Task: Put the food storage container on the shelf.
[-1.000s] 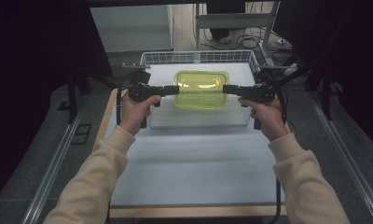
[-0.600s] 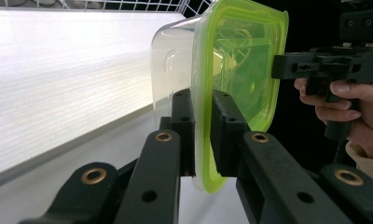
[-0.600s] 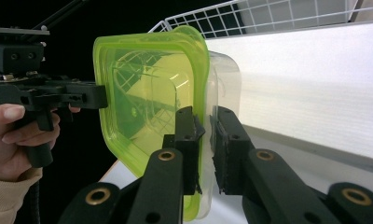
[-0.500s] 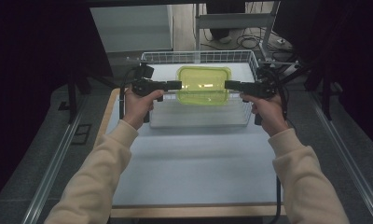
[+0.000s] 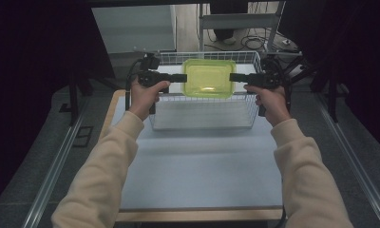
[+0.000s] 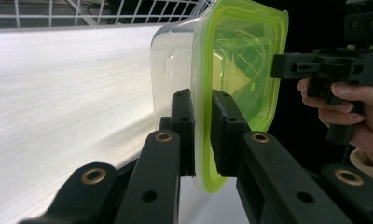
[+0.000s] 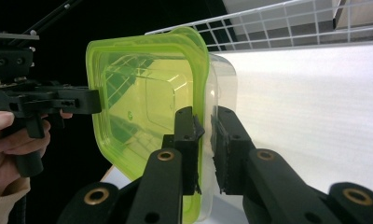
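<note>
High view: box (image 5: 209,77) held over the basket (image 5: 202,111) at the table's far edge. Left tool (image 6: 201,135) view: pinching the lid rim. Right tool (image 7: 204,140) view: same, opposite rim. Keep both level, lower evenly.

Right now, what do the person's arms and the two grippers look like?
Both arms wear long cream sleeves with ribbed cuffs. The left gripper and right gripper are matte black, each with a pistol-style handle and two blocky jaws on link bars joined by brass-coloured pivots. A black cable trails from the left gripper. I can make out no markings.
</note>
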